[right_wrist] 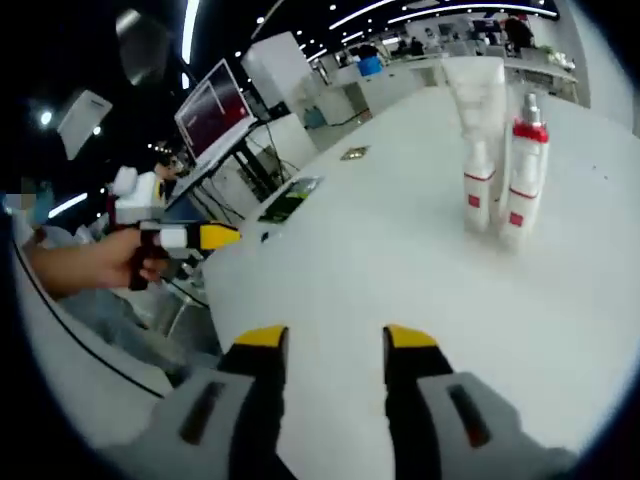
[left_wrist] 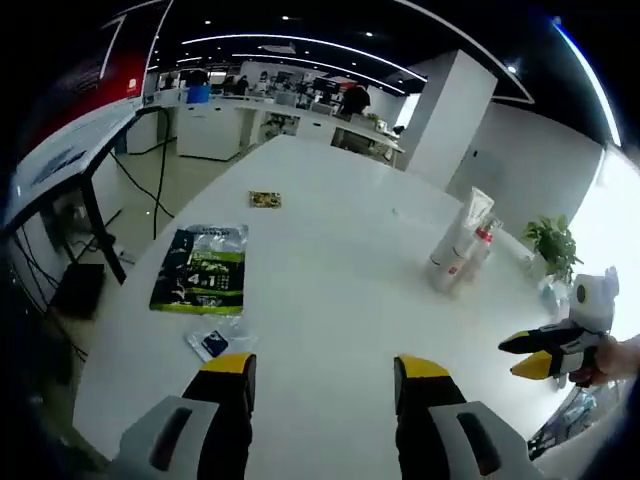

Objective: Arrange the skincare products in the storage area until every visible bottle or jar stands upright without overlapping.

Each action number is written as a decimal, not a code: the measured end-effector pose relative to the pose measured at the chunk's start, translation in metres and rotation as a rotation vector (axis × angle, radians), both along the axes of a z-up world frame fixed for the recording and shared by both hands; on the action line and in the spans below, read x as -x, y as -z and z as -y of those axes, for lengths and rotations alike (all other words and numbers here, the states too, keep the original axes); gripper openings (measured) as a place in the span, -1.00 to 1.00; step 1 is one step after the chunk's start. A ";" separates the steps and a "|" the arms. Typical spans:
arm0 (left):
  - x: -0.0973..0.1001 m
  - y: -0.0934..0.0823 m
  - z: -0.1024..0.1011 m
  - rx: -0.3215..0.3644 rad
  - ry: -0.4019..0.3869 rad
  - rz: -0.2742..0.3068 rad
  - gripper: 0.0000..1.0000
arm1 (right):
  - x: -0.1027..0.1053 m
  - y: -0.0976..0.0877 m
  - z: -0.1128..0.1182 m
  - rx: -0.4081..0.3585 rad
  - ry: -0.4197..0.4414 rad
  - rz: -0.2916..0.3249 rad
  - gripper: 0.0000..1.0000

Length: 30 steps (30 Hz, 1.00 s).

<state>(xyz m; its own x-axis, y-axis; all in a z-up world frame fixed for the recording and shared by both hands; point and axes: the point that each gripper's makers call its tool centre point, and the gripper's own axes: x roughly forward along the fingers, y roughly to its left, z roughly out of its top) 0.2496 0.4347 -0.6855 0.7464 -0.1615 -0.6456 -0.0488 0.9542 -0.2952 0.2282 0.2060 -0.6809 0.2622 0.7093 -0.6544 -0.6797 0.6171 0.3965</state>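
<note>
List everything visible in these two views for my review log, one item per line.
skincare bottles: three, white with red bands, upright in a tight cluster on the far part of the table
green packet: one, green and black, flat on the table's left side
blue sachet: one, blue and white, just below the green packet
small packet: one, yellowish, farther up the table
white table: one
potted plant: one, green, beyond the table
left hand-held gripper: yellow-tipped, open
right hand-held gripper: yellow-tipped, open

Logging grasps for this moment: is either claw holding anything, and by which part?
Nothing is held. The left claw and right claw are both open and empty above the white table; the bottles stand untouched.
</note>
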 end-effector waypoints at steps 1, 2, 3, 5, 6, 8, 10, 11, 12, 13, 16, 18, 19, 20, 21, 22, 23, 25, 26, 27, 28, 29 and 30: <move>-0.006 0.005 -0.005 -0.014 -0.006 -0.007 0.29 | 0.003 0.000 0.003 0.008 0.006 -0.003 -0.22; -0.011 0.008 -0.009 -0.021 -0.012 -0.012 0.33 | 0.006 0.001 0.009 0.018 0.023 -0.011 -0.22; -0.013 0.008 -0.012 -0.023 -0.015 -0.011 0.37 | 0.008 0.001 0.014 0.025 0.045 -0.015 -0.22; -0.027 0.007 -0.035 -0.078 -0.072 0.002 0.40 | 0.010 0.000 0.021 0.039 0.078 -0.018 -0.22; -0.030 0.006 -0.039 -0.089 -0.081 0.007 0.42 | 0.011 -0.002 0.025 0.045 0.089 -0.013 -0.22; -0.048 0.004 -0.061 -0.106 -0.147 0.037 0.48 | 0.015 -0.004 0.028 0.053 0.098 -0.013 -0.22; -0.059 0.008 -0.077 -0.107 -0.189 0.030 0.55 | 0.016 -0.006 0.031 0.067 0.102 -0.009 -0.22; -0.060 0.008 -0.079 -0.104 -0.208 0.029 0.57 | 0.016 -0.007 0.032 0.072 0.103 -0.009 -0.22; -0.061 0.008 -0.080 -0.104 -0.213 0.029 0.57 | 0.015 -0.008 0.032 0.074 0.107 -0.009 -0.22; -0.066 0.009 -0.086 -0.111 -0.222 0.030 0.60 | 0.014 -0.010 0.033 0.075 0.114 -0.010 -0.22; -0.077 0.013 -0.100 -0.155 -0.236 0.023 0.84 | 0.012 -0.014 0.029 0.076 0.116 -0.003 -0.22; -0.083 0.017 -0.109 -0.159 -0.241 0.008 0.89 | 0.010 -0.014 0.028 0.088 0.112 0.005 -0.22; -0.086 0.020 -0.114 -0.164 -0.244 -0.005 0.90 | 0.009 -0.013 0.028 0.092 0.115 0.006 -0.22; -0.088 0.022 -0.118 -0.170 -0.245 -0.011 0.92 | 0.008 -0.013 0.028 0.094 0.119 0.005 -0.22; -0.091 0.026 -0.123 -0.181 -0.242 -0.024 0.99 | 0.008 -0.013 0.028 0.094 0.131 -0.001 -0.22; -0.092 0.029 -0.128 -0.194 -0.242 -0.035 0.99 | 0.009 -0.013 0.028 0.096 0.134 -0.004 -0.23; -0.094 0.031 -0.130 -0.203 -0.236 -0.043 0.99 | 0.010 -0.013 0.028 0.100 0.135 -0.005 -0.23; -0.097 0.036 -0.138 -0.236 -0.221 -0.066 1.00 | 0.012 -0.012 0.030 0.109 0.143 -0.006 -0.23; -0.099 0.041 -0.138 -0.243 -0.203 -0.084 1.00 | 0.014 -0.012 0.032 0.112 0.153 -0.013 -0.23; -0.100 0.044 -0.139 -0.246 -0.199 -0.095 1.00 | 0.015 -0.011 0.034 0.116 0.159 -0.016 -0.23; -0.102 0.046 -0.139 -0.255 -0.190 -0.101 1.00 | 0.016 -0.010 0.036 0.122 0.166 -0.019 -0.23; -0.103 0.052 -0.140 -0.270 -0.178 -0.118 1.00 | 0.018 -0.009 0.039 0.128 0.180 -0.023 -0.23; -0.104 0.054 -0.140 -0.278 -0.170 -0.127 1.00 | 0.019 -0.009 0.042 0.129 0.193 -0.027 -0.23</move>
